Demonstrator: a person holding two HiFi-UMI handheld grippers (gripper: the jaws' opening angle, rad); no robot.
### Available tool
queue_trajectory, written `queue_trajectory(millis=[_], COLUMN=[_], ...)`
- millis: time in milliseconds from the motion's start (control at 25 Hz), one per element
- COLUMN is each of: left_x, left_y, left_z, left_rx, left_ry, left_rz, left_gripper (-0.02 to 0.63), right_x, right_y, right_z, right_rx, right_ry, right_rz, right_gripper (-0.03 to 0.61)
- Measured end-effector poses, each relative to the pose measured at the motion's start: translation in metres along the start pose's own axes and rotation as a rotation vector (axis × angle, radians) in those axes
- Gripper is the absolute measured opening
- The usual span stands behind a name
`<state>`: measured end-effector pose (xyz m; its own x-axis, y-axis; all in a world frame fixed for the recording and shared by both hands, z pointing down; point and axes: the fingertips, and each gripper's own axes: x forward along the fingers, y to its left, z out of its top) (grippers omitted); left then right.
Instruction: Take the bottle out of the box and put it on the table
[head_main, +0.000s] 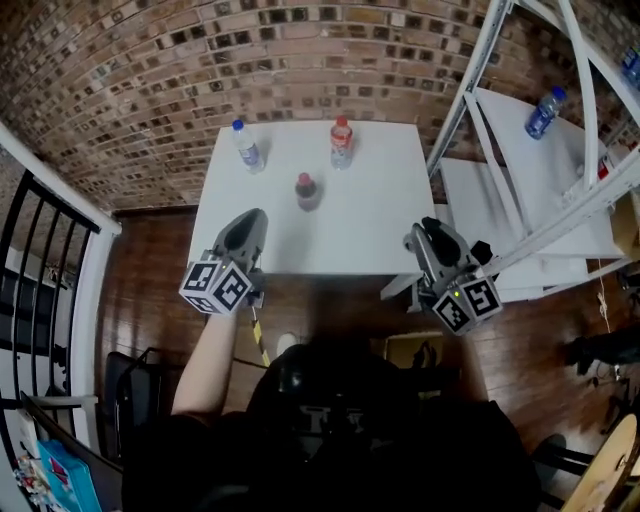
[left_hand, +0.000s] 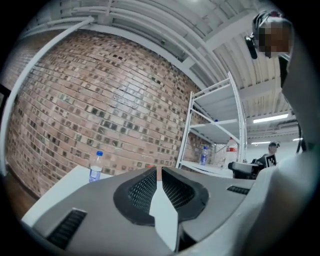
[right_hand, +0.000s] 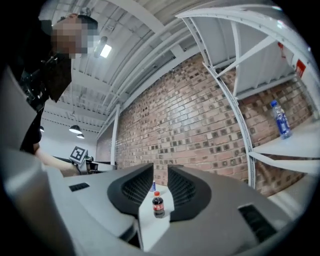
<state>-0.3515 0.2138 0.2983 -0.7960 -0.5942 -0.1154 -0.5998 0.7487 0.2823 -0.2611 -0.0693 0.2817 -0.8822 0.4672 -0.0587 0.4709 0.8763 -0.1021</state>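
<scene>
Step in hand: as I judge it, I'm between bottles. Nothing is being carried, and both my tools hang over the near edge of the counter (head_main: 380, 220).
Left hand-held gripper (head_main: 250, 224): jaws drawn almost together with only a slit between the pads, and nothing in it.
Right hand-held gripper (head_main: 426, 234): a narrow gap with nothing gripped. The small dark bottle seen through that gap stands well off on the counter, clear of the pads.
Task's things: three bottles stand upright on the counter. The cola bottle (head_main: 307, 191) is near the middle, the water bottle (head_main: 247, 146) at far left, and the red-label bottle (head_main: 341, 142) at far centre, all well apart from each other.
Box: I can't make it out in any view. It may lie low and near me, below the counter edge, but that's a guess.
Progress: going by the bottles already out, most or all of the job looks done. I can't tell whether any are left.
Right of the counter: a white rack (head_main: 480, 80) with a blue bottle (head_main: 544, 112) on a shelf, not part of my reach here.
Next move calls for: finding the box and opening one pair of jaws wide enough for a bottle body. I'd take the bottle upright and pick a bare patch of counter, so I don't knock the cola bottle, which stands nearest me.
</scene>
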Motion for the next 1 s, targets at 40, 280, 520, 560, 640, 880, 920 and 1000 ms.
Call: queue_trajectory(millis=[40,280,520,560,640,880,920,1000], left_x=[0.0,-0.009,-0.018,-0.02,-0.022,-0.032,-0.033,-0.036], left_y=[-0.002,-0.009,0.004,0.01,0.022,0.035,0.035,0.038], left_z=[0.002,0.01,0.01,0.012,0.014,0.015,0.016,0.019], left_rx=[-0.008,0.07,0.088,0.082,0.064,0.042,0.042,0.036], left_ry=[-0.009,0.006,0.055,0.05,0.037,0.026,0.024,0.017], left_rz=[-0.031,-0.141,-0.209,-0.202,-0.178,-0.165,-0.168,-0.167], left_gripper=[0.037,0.036,0.035,0.035,0.035,0.035,0.036,0.035], right_x=[-0.001,0.013,0.027,0.029,0.031,0.034,0.035,0.039], right_y=[0.002,0.011,0.043,0.047,0.046,0.044,0.045,0.049], right_z=[-0.001,-0.008,0.004,0.004,-0.004,-0.018,-0.017,-0.015], right_rx=[-0.012,-0.006,-0.037,-0.067,-0.072,0.046,0.049,0.047], right_ry=[0.003,0.003,0.012,0.021,0.038,0.021,0.02,0.016], right_rz=[-0.026,-0.147,-0.187,-0.198,-0.225,-0.257,-0.255,-0.25], right_gripper=[0.075,0.003,0.002,0.002,0.002,0.0,0.0,0.002])
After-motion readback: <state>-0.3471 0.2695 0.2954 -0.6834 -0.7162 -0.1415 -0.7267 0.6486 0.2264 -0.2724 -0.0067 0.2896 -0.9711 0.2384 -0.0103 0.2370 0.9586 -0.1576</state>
